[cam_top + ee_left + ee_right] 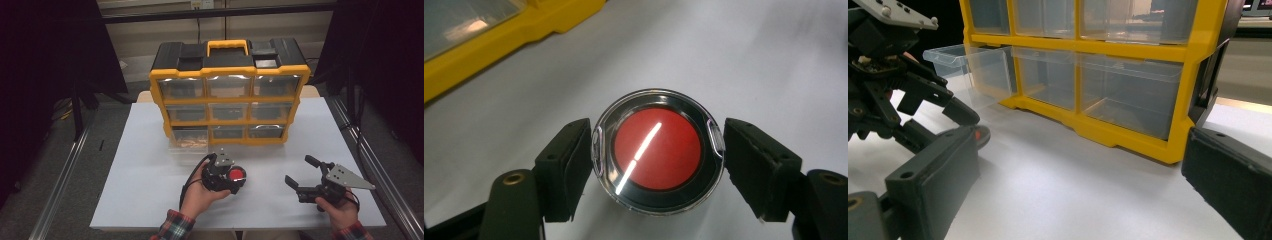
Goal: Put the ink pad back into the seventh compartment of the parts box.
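Observation:
My left gripper [231, 180] is shut on a small round case [237, 174] with a clear rim and a red centre, a little in front of the organizer. In the left gripper view the case [657, 149] sits between the two black pads [569, 165], which press on its sides, just above the white table. My right gripper [300, 171] rests at the right with its jaws wide apart and nothing between them. From the right gripper view, the left gripper [908, 95] is off to the left with a bit of the red case [979, 135] behind a jaw.
A yellow and black drawer organizer [229, 95] with clear drawers stands at the back of the white table [145, 180]. Its bottom left drawer [187, 142] is pulled out, as the right gripper view shows too [968, 70]. Metal rails run along both table sides.

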`<act>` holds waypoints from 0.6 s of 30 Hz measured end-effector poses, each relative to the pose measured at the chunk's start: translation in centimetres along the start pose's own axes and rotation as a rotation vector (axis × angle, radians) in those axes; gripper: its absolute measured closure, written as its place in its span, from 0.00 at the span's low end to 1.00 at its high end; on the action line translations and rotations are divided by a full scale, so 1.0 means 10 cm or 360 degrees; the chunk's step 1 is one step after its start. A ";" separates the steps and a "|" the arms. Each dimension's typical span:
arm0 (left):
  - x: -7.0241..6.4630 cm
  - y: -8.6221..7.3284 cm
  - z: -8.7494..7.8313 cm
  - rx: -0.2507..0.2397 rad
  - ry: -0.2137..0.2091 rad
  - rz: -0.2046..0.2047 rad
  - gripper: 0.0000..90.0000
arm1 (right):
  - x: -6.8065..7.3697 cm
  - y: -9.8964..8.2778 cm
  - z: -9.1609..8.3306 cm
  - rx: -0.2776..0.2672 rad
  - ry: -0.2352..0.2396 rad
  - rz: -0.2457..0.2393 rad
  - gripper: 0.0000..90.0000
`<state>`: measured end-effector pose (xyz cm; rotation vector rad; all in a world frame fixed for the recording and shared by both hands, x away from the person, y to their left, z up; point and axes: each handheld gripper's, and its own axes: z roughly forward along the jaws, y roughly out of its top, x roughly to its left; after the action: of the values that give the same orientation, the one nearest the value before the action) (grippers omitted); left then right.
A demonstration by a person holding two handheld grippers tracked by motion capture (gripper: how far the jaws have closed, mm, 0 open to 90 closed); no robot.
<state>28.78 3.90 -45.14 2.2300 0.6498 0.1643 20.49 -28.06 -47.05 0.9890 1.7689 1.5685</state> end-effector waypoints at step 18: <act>0.09 0.16 -0.20 -0.0045 0.0010 -0.0054 0.33 | 0.00 0.00 0.00 0.0003 -0.0002 0.0002 0.02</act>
<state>29.56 4.73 -42.67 2.1907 0.6840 0.1623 20.48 -28.06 -47.05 0.9917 1.7694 1.5669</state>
